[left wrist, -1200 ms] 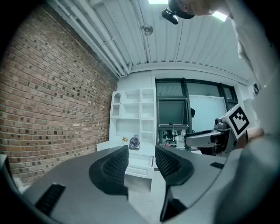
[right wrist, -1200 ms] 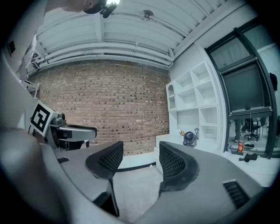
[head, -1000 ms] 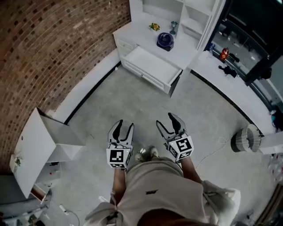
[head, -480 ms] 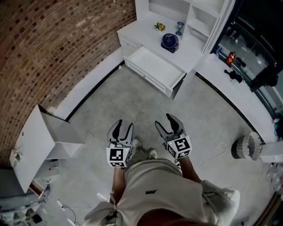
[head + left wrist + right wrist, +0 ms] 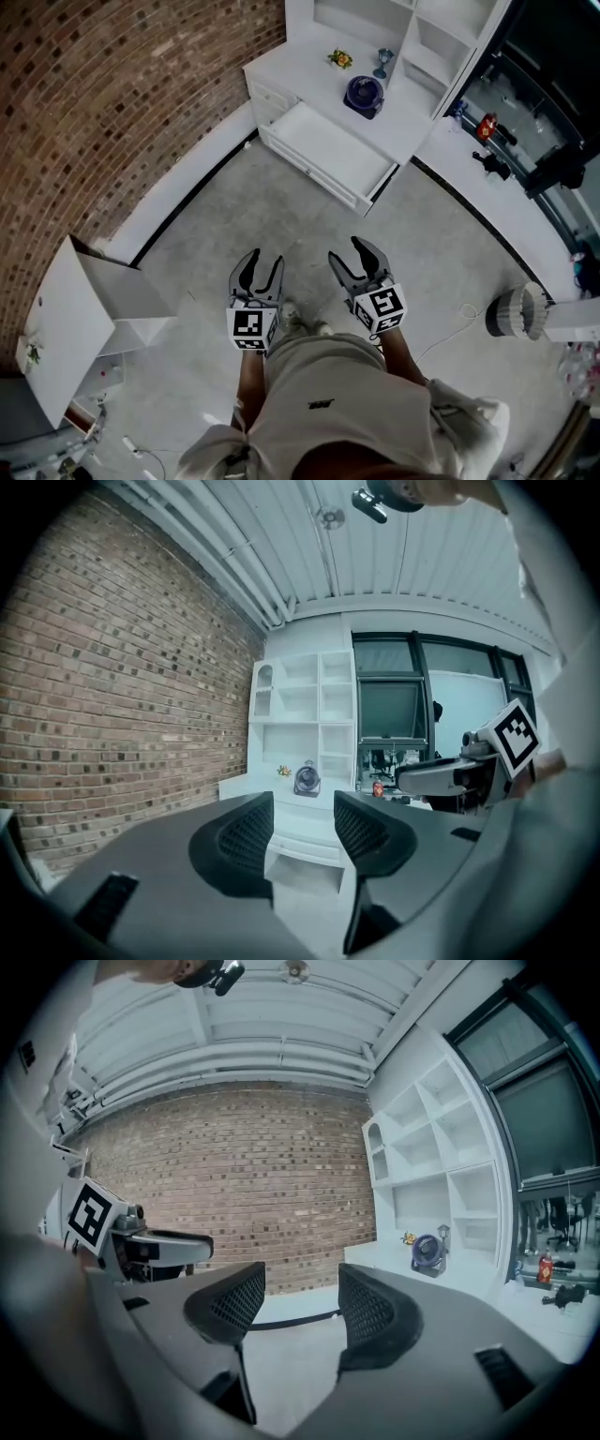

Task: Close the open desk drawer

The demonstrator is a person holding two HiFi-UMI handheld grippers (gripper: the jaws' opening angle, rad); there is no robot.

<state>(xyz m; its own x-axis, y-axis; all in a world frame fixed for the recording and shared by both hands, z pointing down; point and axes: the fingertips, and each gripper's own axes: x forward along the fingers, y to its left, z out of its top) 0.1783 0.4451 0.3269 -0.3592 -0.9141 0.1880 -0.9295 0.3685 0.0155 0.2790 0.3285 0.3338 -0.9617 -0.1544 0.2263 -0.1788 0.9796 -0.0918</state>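
One desk drawer point(image 5: 328, 155) stood pulled out of the white desk point(image 5: 291, 61), its tray empty, at the top of the head view. It lay at about 1 o'clock from the left gripper point(image 5: 262, 266) and just short of 12 o'clock from the right gripper point(image 5: 359, 261), well apart from both. There were two grippers, each with two fingers. The left gripper's fingers point(image 5: 234, 841) stood moderately apart with nothing between them, and its own view showed the drawer point(image 5: 306, 873) far off through the gap. The right gripper's fingers point(image 5: 230, 1312) were likewise apart and empty, facing the brick wall point(image 5: 234, 1185). On the desktop, at 12 o'clock from the drawer, stood three things: one dark blue fan point(image 5: 363, 94), one small yellow object point(image 5: 339, 59) and one small goblet-shaped piece point(image 5: 383, 58).
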